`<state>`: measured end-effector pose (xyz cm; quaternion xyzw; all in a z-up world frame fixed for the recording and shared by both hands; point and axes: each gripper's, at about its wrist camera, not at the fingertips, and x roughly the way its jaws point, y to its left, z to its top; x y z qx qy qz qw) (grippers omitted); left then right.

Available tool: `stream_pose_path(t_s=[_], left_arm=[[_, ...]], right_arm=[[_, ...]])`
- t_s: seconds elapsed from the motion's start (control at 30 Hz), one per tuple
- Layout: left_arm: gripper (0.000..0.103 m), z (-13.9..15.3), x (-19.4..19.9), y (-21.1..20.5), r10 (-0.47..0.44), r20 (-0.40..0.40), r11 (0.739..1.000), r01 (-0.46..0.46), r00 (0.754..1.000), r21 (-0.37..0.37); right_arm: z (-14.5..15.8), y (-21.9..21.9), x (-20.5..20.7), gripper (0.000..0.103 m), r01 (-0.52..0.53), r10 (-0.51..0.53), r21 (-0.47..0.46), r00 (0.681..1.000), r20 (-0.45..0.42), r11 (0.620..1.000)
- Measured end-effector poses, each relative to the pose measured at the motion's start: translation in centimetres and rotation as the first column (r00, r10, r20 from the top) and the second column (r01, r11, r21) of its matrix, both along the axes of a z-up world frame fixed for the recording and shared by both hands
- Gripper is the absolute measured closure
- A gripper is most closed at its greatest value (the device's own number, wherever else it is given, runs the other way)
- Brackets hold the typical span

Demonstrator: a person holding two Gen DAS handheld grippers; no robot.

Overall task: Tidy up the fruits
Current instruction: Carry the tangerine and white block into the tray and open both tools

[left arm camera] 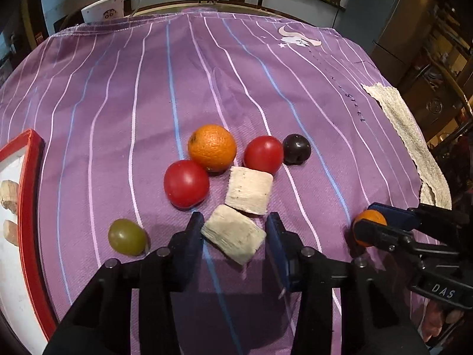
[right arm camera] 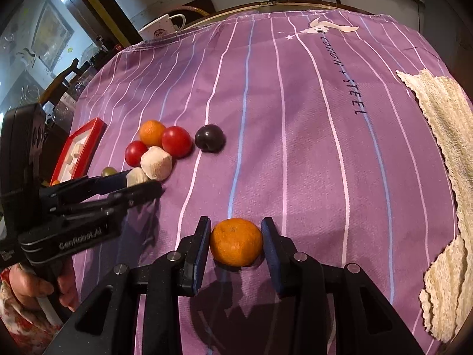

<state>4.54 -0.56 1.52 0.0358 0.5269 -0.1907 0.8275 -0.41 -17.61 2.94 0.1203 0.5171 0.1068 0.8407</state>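
My left gripper [left arm camera: 235, 224] is shut on a pale white block [left arm camera: 233, 238] that lies on the purple striped cloth [left arm camera: 147, 103]; both pads touch its sides. Just beyond it sit a second white block [left arm camera: 249, 190], two red tomatoes [left arm camera: 186, 183] [left arm camera: 263, 154], an orange [left arm camera: 212, 147], a dark plum [left arm camera: 296, 149] and a green grape [left arm camera: 127, 236]. My right gripper [right arm camera: 236, 230] is shut on a small mandarin [right arm camera: 236, 242] resting on the cloth. The left gripper [right arm camera: 142, 182] shows at the left of the right wrist view, with the block in its tips.
A red-rimmed white tray [left arm camera: 29, 207] with a few pale pieces lies at the left edge. A cream towel [right arm camera: 443, 148] lies along the right side of the cloth. A white mug [left arm camera: 103, 7] stands at the far left corner. A person's hand [right arm camera: 26, 284] holds the left gripper.
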Motion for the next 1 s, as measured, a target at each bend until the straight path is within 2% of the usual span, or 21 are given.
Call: stream_pose_path(t_s=[0.2,0.27,0.5,0.67,0.8,1.0], left_arm=[[0.060,-0.1,-0.3,-0.3,0.011,0.023,1.000,-0.012,1.000,0.016],[0.063,-0.1,-0.5,-0.4,0.015,0.029,0.999,-0.016,0.999,0.033],[0.063,1.5,-1.5,2.0,0.082,0.024,0.996,-0.081,0.996,-0.039],[0.063,3.7,-3.0,5.7,0.161,0.042,0.984,-0.157,0.986,-0.086],[0.063,4.8,-4.0,10.4,0.251,0.042,0.964,-0.246,0.967,-0.106],[0.063,5.9,-4.6,18.7,0.395,0.050,0.916,-0.390,0.917,-0.091]], right_arm=[[0.2,0.6,-0.4,0.063,-0.001,0.001,-0.036,1.000,0.011,0.999],[0.2,0.9,-0.6,0.065,-0.005,0.006,-0.060,1.000,0.016,0.998],[0.6,1.6,-1.1,0.066,-0.021,0.022,-0.064,1.000,0.014,0.998],[1.4,2.8,-1.1,0.066,-0.022,0.024,-0.052,0.999,0.025,0.998],[2.6,5.3,-0.8,0.066,-0.056,0.058,-0.036,0.997,0.045,0.998],[3.9,11.0,-0.3,0.066,-0.138,0.139,-0.021,0.988,0.067,0.990]])
